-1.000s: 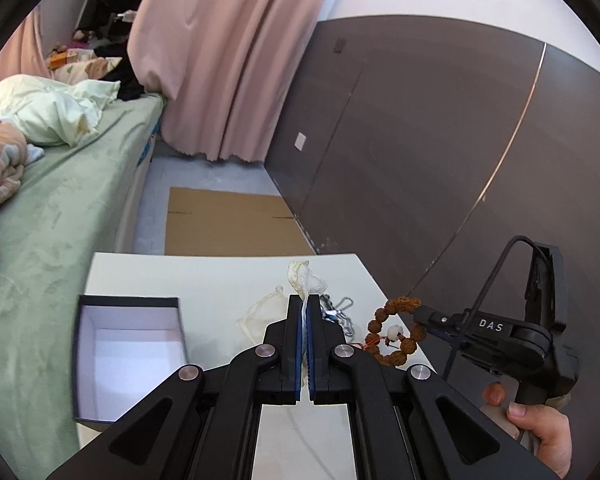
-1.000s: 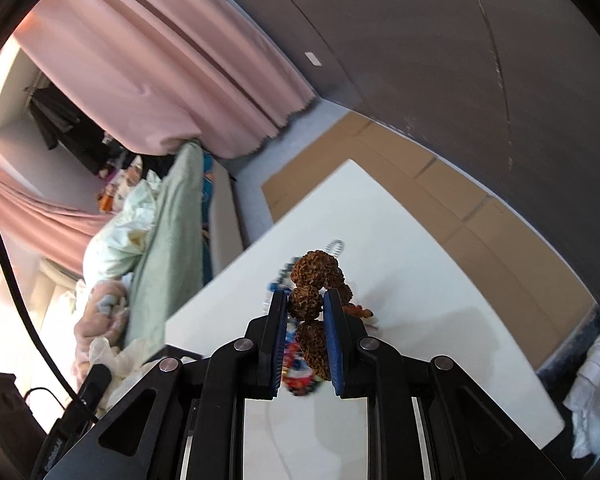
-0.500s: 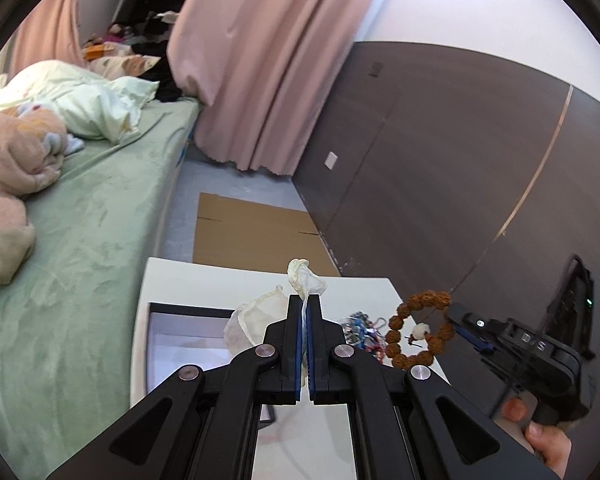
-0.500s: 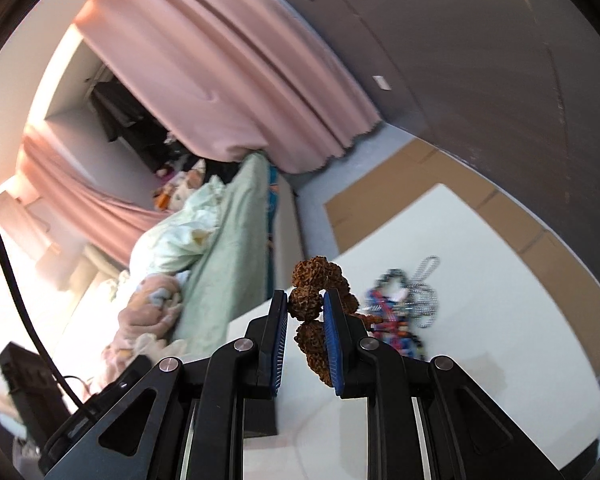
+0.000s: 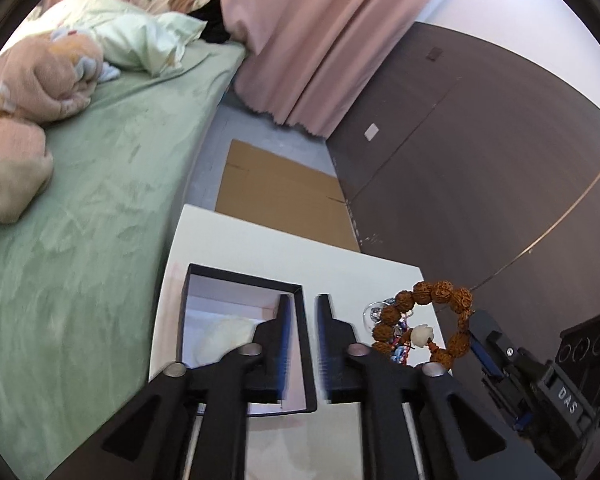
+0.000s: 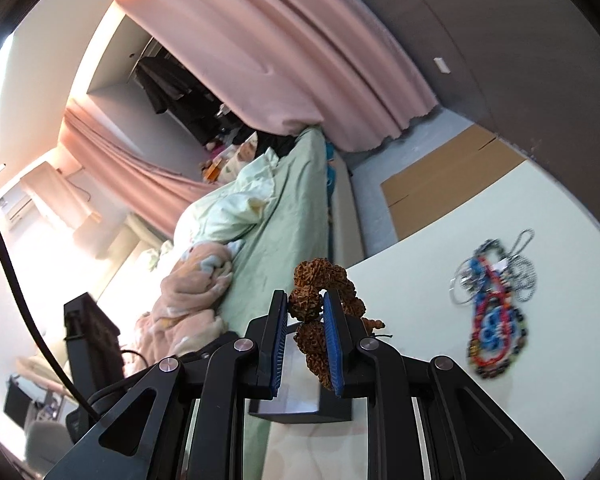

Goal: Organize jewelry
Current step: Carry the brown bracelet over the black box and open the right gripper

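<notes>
- Brown, rough seed beads make up the bracelet (image 6: 320, 312). The right gripper (image 6: 305, 320) has its blue pads pressed on one bead, and the rest of the loop hangs free. That pinch keeps the whole ring off the table (image 5: 260, 236) for carrying.
- In the left wrist view the same bracelet (image 5: 424, 326) shows as a full ring at 3 o'clock of the left gripper (image 5: 300, 320). A pale bead sits on its lower side, and the right gripper (image 5: 476, 344) grips it from the far right.
- The left gripper's jaws are opening and nothing is between them. A narrow gap shows, with the box wall behind it.
- Black box (image 5: 188, 312), open-topped with a pale lining, sits at 9 to 10 o'clock of the left fingertips. A small cream pouch (image 5: 224, 336) lies inside, low in the box, partly behind the left finger. Judged: the pouch has been delivered there and the jaws part to let go of it.
- Remaining jewelry pile (image 6: 496, 304), coloured bead strings and silver chain, lies on the table at 3 o'clock of the right gripper, well apart from it. It is blurred, so single pieces cannot be told.
- Judged: the bracelet is aloft because the box is its likely destination. The left gripper stands over the box mouth and would need to clear it.
- Risk: a one-bead pinch lets the loop swing.
</notes>
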`<state>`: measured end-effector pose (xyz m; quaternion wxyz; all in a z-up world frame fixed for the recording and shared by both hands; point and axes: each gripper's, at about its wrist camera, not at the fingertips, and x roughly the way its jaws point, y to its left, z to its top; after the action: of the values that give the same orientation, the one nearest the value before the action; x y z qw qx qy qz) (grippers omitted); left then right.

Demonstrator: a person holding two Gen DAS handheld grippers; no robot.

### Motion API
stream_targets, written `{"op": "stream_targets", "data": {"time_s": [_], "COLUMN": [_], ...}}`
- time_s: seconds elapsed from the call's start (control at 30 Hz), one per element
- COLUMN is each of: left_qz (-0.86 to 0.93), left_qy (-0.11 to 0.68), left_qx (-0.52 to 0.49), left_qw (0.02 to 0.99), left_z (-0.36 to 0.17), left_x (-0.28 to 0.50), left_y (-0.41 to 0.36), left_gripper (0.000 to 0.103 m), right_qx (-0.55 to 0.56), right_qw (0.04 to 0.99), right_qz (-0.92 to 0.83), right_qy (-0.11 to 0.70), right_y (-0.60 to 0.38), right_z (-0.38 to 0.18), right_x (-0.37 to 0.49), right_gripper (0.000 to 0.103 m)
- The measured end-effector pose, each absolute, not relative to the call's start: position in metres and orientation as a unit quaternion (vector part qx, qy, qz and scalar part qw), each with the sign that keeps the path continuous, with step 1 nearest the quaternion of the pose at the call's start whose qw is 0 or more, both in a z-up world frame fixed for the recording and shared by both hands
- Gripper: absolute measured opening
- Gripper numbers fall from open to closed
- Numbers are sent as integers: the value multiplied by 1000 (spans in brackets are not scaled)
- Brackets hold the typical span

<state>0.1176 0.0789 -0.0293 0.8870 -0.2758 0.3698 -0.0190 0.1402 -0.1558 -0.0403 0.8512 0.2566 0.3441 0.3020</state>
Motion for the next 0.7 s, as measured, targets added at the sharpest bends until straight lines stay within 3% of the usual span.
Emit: {"op": "stream_targets", "data": {"time_s": [0.1,0.13,0.7], "left_qz": [-13,-10,39], "left_qy": [343,334,299], "left_qx": [-296,-300,-333], "left_qw": [891,893,894], "left_z": [-25,-22,-12], "left_x": [111,109,88], "left_y": [86,89,126], "left_gripper": [81,84,89], "right_qx": [261,262,214], "right_qw": [843,841,838], "right_qz": [315,319,339], "right_qy": [349,350,371], "right_y": [-146,-143,-89], "right_z": [-44,-46,-60], "right_x": [140,140,134], "right_gripper": [19,20,20]}}
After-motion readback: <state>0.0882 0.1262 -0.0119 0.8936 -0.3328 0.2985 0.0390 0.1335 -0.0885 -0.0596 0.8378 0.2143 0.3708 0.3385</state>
